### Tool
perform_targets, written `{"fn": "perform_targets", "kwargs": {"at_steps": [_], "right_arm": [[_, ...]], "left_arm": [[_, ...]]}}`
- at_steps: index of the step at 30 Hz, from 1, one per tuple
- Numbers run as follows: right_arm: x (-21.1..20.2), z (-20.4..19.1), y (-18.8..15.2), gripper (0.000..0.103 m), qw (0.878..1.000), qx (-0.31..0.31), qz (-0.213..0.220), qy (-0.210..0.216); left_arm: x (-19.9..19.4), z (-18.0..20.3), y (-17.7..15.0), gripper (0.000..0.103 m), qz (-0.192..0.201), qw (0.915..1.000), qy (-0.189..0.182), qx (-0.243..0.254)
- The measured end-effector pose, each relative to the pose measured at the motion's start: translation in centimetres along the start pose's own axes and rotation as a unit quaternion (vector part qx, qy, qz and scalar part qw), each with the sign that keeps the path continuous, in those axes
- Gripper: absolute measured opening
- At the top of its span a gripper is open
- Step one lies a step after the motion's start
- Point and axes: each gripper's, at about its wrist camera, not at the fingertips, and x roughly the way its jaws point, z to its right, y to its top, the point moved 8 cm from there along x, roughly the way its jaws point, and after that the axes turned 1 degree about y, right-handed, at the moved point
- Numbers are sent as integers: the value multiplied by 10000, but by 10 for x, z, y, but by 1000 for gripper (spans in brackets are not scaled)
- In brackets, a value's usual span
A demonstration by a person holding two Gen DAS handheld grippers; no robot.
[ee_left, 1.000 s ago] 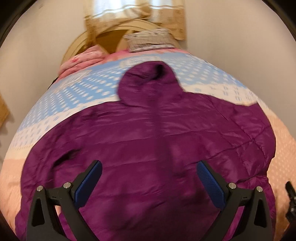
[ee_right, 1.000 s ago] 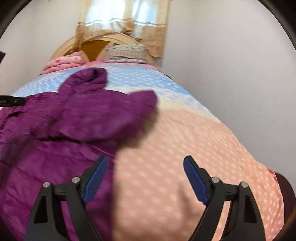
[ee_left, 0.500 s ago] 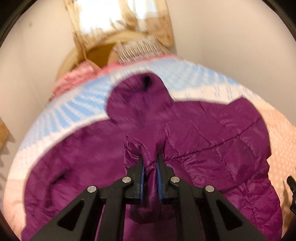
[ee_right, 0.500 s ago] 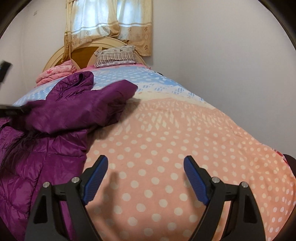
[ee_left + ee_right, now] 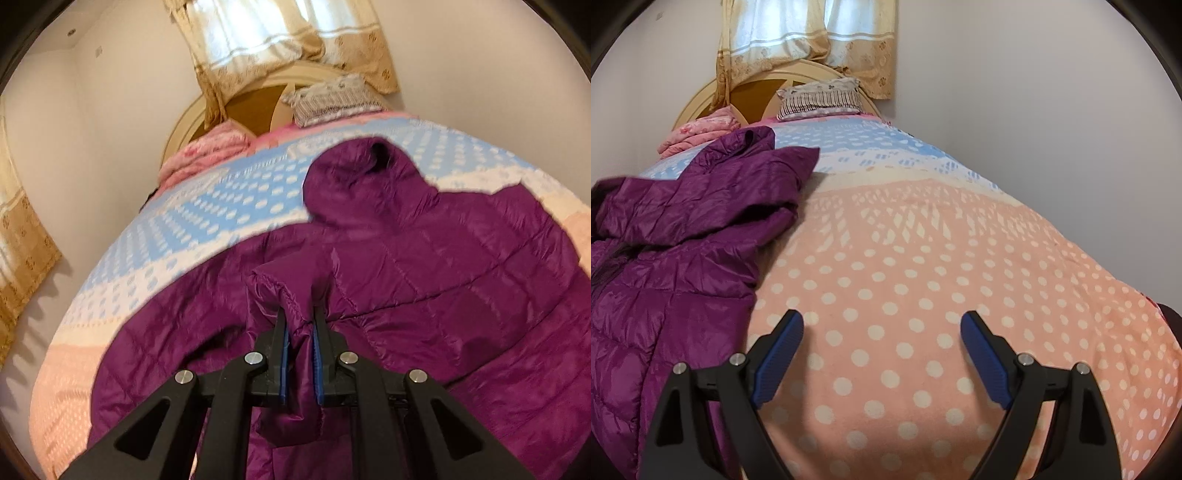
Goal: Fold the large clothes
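A large purple quilted hooded jacket [image 5: 443,288] lies spread on the bed, its hood [image 5: 354,177] pointing toward the headboard. My left gripper [image 5: 299,314] is shut on a bunched fold of the jacket with a stitched edge, and the fabric stands lifted between the blue pads. In the right wrist view the jacket [image 5: 676,277] sits at the left, with one part folded over on top. My right gripper [image 5: 882,321] hovers over the bare bedspread to the jacket's right. Its jaws are opening and hold nothing.
The dotted bedspread [image 5: 923,258] is peach near me and blue farther off. A striped pillow [image 5: 820,98] and a folded pink blanket [image 5: 701,133] lie by the wooden headboard [image 5: 258,92]. Walls run close along both sides, and a curtained window is behind.
My left gripper went from wide open over the jacket to shut on a fold of it, and has lifted that fold. The right gripper's view shifted off the jacket onto the peach bedspread.
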Motion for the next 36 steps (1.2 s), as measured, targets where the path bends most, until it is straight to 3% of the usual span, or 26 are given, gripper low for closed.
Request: {"fn": "perform_targets", "kwargs": {"at_steps": [5,7,9,13,14,16,20,25,27,32,36], "right_arm": [[2,-4,-3,89,9999,-103,-87,-62],[1,-3,-3,89,9999,-83,-81,-47],[-2,-1,-1,89,10000,2,-56,63],[-20,-1,13,67,9988,264,-221,336],[-26,-1,23,66,9990,273,-182,293],[-29,-6,43,59,9991,256,-141,309],[-11,-30,94,44,9988,217,-29,439],[46,-58,146,37,9973,267,152,673],[66,-76,155,37,9972,149,173,715],[116,-123,139,36,9951,-386,-358,841],[145,-129,109,32,9918,-459,-891,790]], "left_arm": [[27,5,-28,14,-501,9987,65,-30],[35,9,-37,29,-773,9969,128,3],[29,4,-37,41,-698,9974,116,-147],[2,-23,-16,89,-138,9981,407,-453],[-7,-30,-7,90,119,9973,529,-500],[-9,-34,4,91,233,9962,690,-482],[9,-28,15,91,-49,9945,842,-617],[51,-16,4,91,-402,9884,1423,-336],[66,-17,-4,91,-587,9873,1437,-326],[89,-21,-21,91,-842,9862,1368,-410],[94,-18,-26,91,-861,9873,1262,-427]]}}
